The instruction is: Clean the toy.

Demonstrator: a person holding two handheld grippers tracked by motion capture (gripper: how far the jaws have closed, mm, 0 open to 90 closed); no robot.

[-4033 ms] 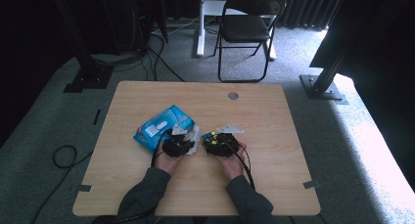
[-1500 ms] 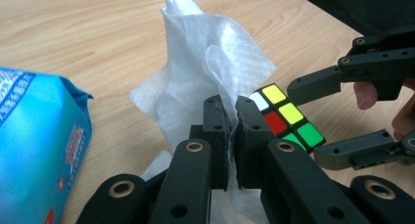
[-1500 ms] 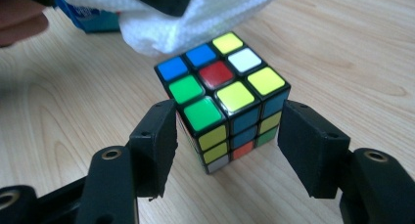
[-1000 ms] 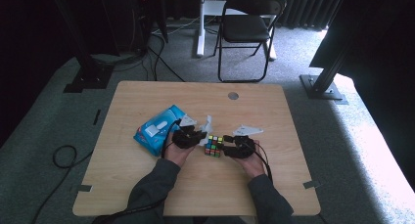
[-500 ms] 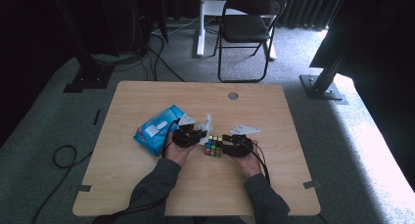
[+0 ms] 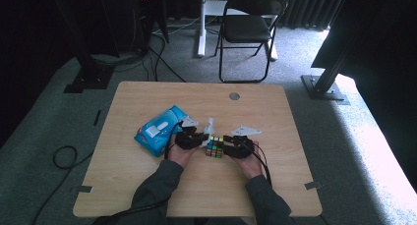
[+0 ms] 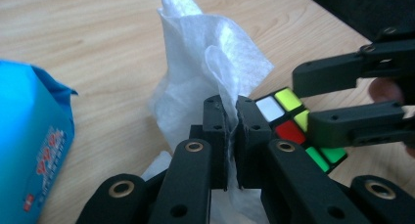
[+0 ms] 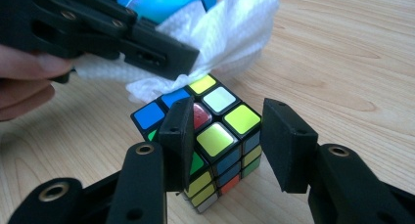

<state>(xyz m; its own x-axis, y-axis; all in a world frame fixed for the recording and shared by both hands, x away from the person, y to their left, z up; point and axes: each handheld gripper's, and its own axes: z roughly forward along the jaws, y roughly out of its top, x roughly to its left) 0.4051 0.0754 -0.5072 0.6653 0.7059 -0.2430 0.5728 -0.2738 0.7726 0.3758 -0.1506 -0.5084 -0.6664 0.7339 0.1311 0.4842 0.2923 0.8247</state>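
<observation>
A Rubik's cube [image 6: 214, 147] rests on the wooden table [image 6: 147, 185], between my two grippers. My left gripper [image 7: 230, 128] is shut on a white wipe [image 7: 205, 57], which stands up from its jaws and drapes against the cube's [image 7: 288, 117] far side. The high view puts that left gripper [image 6: 195, 139] just left of the cube. My right gripper [image 8: 227, 141] is open, its jaws standing apart on either side of the cube's [image 8: 215, 136] near corner. Whether its pads [image 8: 286, 145] press on the cube, I cannot tell. From the high view the right gripper [image 6: 235, 147] sits at the cube's right side.
A blue pack of wipes [image 6: 157, 129] lies left of my left hand, with its corner [image 7: 29, 150] close beside the left gripper. A round hole [image 6: 234, 96] marks the table's far edge. A black folding chair [image 6: 248, 28] stands beyond the table.
Over four seconds both hands shifted slightly right and toward me, and the wipe rose between the grippers. In the last second nothing visibly moved.
</observation>
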